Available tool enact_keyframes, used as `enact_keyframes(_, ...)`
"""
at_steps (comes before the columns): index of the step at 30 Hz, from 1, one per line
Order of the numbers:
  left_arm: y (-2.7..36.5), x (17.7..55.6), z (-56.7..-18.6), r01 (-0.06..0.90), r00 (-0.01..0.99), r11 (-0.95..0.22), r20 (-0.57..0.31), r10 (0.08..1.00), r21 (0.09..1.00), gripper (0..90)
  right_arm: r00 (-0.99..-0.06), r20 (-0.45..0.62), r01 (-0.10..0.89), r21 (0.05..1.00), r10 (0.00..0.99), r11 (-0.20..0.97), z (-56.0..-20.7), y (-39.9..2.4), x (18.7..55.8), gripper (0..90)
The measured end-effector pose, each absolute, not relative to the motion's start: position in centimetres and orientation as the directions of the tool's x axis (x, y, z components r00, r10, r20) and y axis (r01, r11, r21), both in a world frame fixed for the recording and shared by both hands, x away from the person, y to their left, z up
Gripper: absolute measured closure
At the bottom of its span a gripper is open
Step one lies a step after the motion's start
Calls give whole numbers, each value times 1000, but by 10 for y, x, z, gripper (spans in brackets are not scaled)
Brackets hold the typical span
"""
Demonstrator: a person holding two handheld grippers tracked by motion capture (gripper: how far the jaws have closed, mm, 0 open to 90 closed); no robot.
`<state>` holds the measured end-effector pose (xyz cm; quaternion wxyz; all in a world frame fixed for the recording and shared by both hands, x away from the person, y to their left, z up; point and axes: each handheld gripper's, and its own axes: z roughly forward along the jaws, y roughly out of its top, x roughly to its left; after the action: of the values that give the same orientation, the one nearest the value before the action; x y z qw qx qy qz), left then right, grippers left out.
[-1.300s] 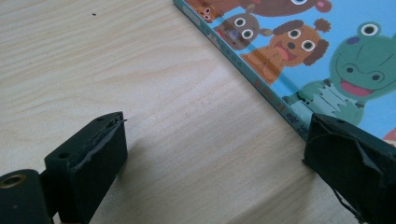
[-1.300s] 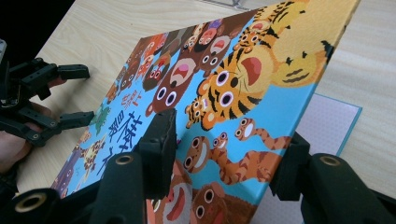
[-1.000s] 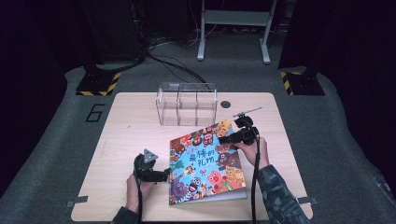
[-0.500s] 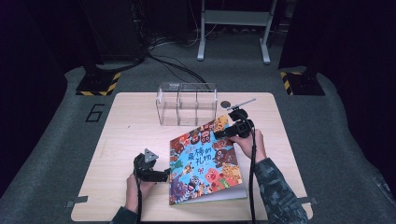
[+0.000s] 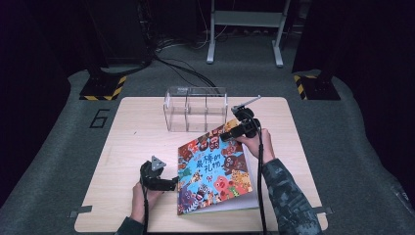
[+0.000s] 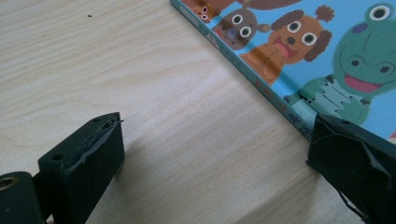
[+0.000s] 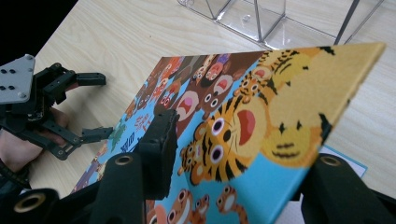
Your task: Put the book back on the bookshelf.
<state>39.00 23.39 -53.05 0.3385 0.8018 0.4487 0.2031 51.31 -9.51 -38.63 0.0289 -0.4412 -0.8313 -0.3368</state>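
A picture book (image 5: pixel 213 169) with a bright blue cover full of cartoon animals lies on the right half of the pale wooden tabletop (image 5: pixel 127 147), turned at a slant, its spine toward the person's left hand. The right gripper (image 5: pixel 230 134) has the far corner of the front cover clamped between its fingers (image 7: pixel 159 154): in the right gripper view one finger presses on the printed face beside a tiger, the other sits under the board, and the cover (image 7: pixel 261 116) stands tilted up off the white pages below. The high view shows the same corner raised while the near edge of the book rests flat, with a strip of white page showing along the near right side. The left gripper (image 5: pixel 169 185) sits low over the tabletop just beside the spine, its fingers (image 6: pixel 84 154) spread wide apart with nothing but bare wood between them; in the left gripper view one finger overlaps the book's edge, though whether it touches cannot be told. Beyond the book, close to its lifted corner, stands a clear plastic organizer (image 5: pixel 195 108) with upright dividers.
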Motion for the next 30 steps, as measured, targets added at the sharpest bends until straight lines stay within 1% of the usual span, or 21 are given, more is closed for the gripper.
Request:
enact_keyframes(8,234,390,-530,581,520,-372,22,854,724,37,-613,345,754,526,711,394,-385,-91,523,484)
enact_keyframes(9,234,390,-530,581,521,-373,22,853,724,38,-625,334,743,532,706,405,-386,-90,525,473)
enact_keyframes(16,236,390,-530,579,533,-390,29,846,716,40,-640,327,730,541,696,417,-389,-86,528,474)
enact_keyframes(17,236,390,-530,579,533,-390,29,846,716,41,-635,324,735,533,701,419,-389,-85,528,499)
enact_keyframes(20,236,390,-530,579,533,-388,27,846,717,41,-636,326,734,537,700,417,-390,-85,528,504)
enact_keyframes(28,236,390,-530,579,533,-389,28,845,717,42,-644,356,729,554,678,402,-392,-89,527,573)
enact_keyframes(30,236,390,-530,579,533,-388,27,846,717,42,-641,363,732,553,677,397,-392,-90,527,579)
